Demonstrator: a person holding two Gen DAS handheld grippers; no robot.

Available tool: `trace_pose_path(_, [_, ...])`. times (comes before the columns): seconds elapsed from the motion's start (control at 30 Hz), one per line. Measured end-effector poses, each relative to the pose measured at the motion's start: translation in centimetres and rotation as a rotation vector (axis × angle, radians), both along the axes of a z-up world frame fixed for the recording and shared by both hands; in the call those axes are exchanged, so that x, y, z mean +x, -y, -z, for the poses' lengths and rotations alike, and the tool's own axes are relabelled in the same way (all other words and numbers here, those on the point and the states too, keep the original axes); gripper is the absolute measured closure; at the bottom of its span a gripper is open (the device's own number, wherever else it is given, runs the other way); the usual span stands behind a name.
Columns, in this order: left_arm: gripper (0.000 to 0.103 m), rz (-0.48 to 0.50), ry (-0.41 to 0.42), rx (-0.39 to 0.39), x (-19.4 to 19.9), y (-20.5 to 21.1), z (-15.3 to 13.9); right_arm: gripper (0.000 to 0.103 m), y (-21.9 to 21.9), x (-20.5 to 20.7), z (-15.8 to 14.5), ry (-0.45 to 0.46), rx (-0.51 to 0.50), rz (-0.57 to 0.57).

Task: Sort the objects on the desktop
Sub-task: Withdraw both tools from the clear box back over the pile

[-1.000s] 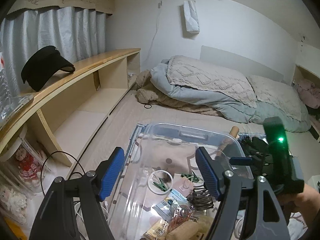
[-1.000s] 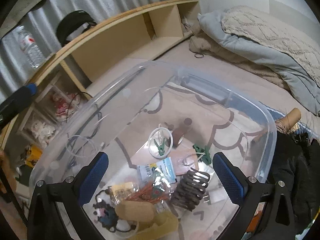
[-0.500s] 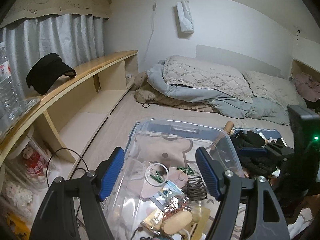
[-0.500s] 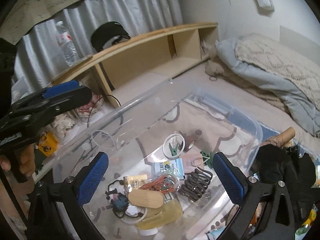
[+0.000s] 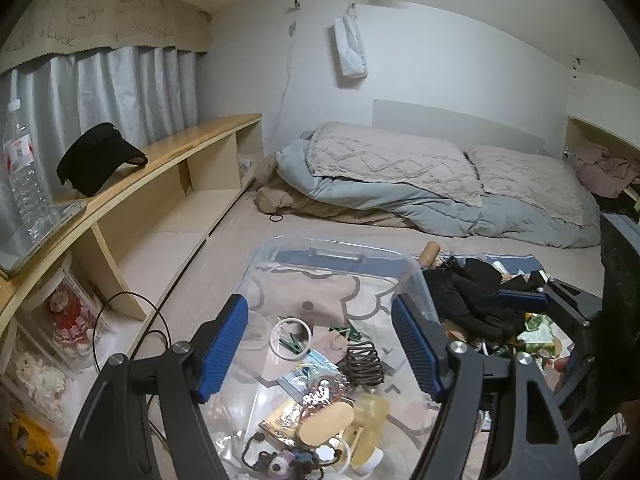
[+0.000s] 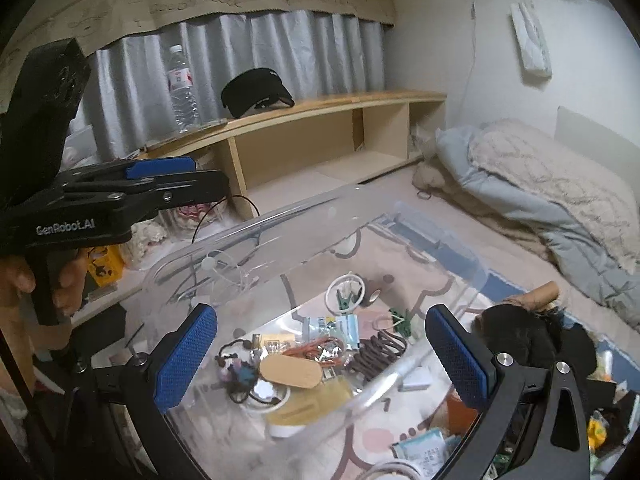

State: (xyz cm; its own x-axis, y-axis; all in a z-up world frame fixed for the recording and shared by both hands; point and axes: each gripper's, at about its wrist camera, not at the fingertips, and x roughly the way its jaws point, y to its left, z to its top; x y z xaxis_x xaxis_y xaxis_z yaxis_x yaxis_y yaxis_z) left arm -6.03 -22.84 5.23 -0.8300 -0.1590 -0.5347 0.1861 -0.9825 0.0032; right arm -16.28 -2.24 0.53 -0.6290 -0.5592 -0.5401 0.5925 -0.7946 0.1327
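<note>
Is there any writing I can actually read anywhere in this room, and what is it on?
"GenRobot.AI": white letters on the side of the left gripper, seen from the right wrist view.
"LUCK": hand-drawn on the beige valance above the curtain; the scrawl further along it is too faint to read.
Water bottle label: red and white, too small to read.
Packets in the clear plastic bin: print too blurred to read.
</note>
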Motion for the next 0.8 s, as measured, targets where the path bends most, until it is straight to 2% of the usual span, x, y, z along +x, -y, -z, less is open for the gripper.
trace_pose_path(0.03, [0.017, 0.002, -0.006, 0.000, 0.3, -0.3, 0.0, 0.000, -0.4, 0.4, -0.1, -0.003, -0.010, 0.006])
trace_pose_path(0.07, [0.015, 0.006, -0.016, -0.002, 0.7, -0.7, 0.0, 0.000, -0.9, 0.8, -0.2, -0.002, -0.021, 0.015])
trace_pose_path(0.2, [0.014, 0.020, -0.044, -0.013, 2.0, -2.3, 0.1, 0.000, -2.9, 2.6, -0.6, -0.027, -0.057, 0.062])
trace_pose_path(0.27, [0.004, 0.030, -0.061, -0.008, 2.7, -3.1, 0.2, 0.000, -3.9, 3.3, -0.7, -0.042, -0.057, 0.086])
trace_pose_path(0.33, [0.001, 0.037, -0.080, -0.007, 3.2, -3.8, 0.5, 0.000, -4.8, 3.8, -0.6, -0.051, -0.052, 0.110])
trace_pose_path(0.63, [0.000, 0.071, -0.117, 0.027, 3.9, -6.1, 2.0, 0.000, -8.0, 6.4, -0.2, -0.106, -0.036, 0.213])
trace_pose_path(0.8, [0.000, 0.089, -0.137, -0.020, 3.8, -8.0, 2.6, 0.000, -9.1, 7.9, 0.4, -0.136, -0.025, 0.253])
